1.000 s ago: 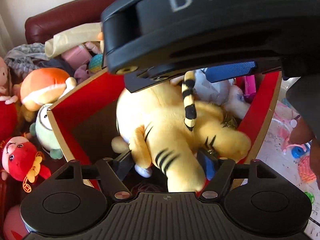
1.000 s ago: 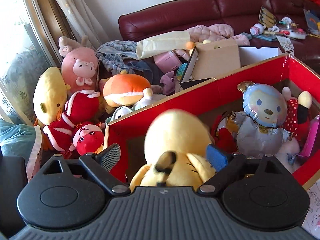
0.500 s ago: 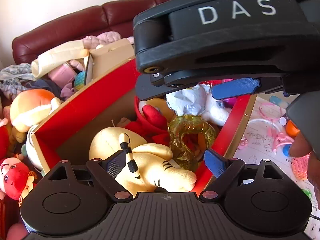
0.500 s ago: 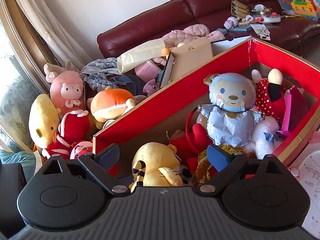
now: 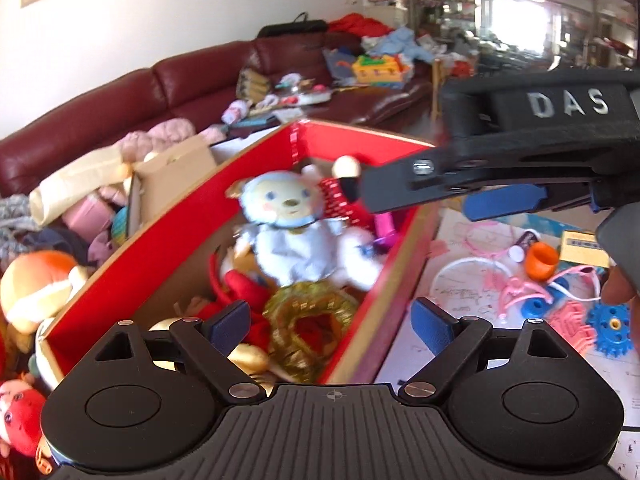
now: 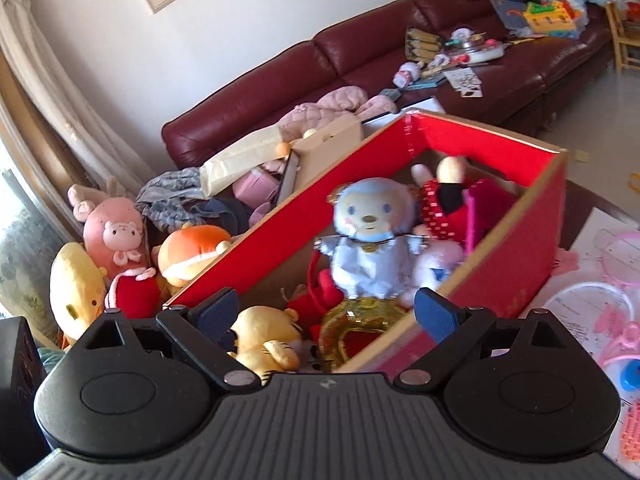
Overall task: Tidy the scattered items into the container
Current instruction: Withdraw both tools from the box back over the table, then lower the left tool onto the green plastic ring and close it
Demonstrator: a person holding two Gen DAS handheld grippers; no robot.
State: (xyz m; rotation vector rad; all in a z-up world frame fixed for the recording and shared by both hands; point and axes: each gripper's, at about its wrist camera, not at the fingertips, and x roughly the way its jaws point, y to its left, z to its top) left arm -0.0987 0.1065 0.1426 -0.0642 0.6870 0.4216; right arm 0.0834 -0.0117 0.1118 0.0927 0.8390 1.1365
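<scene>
Both tongs gape wide and empty: left gripper [image 5: 330, 326], right gripper [image 6: 326, 314], above the red box [image 6: 516, 268]. Yellow tiger plush [image 6: 266, 338] lies in its near corner with the blue bear [image 6: 370, 240]. Plenty left, I'd say: pink plastic toys [image 5: 516, 292] scattered beside the box's right wall, plushies [image 6: 116, 236] piled beyond its left wall.

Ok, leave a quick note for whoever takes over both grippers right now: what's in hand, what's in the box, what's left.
Left gripper: open, empty, above the near end of the red box.
Right gripper: open, empty, also at the box's near end.
Done: yellow tiger plush lies in the box with the blue bear and gold ring.
Left: plush toys piled on one side of the box, small plastic toys on the other.
</scene>
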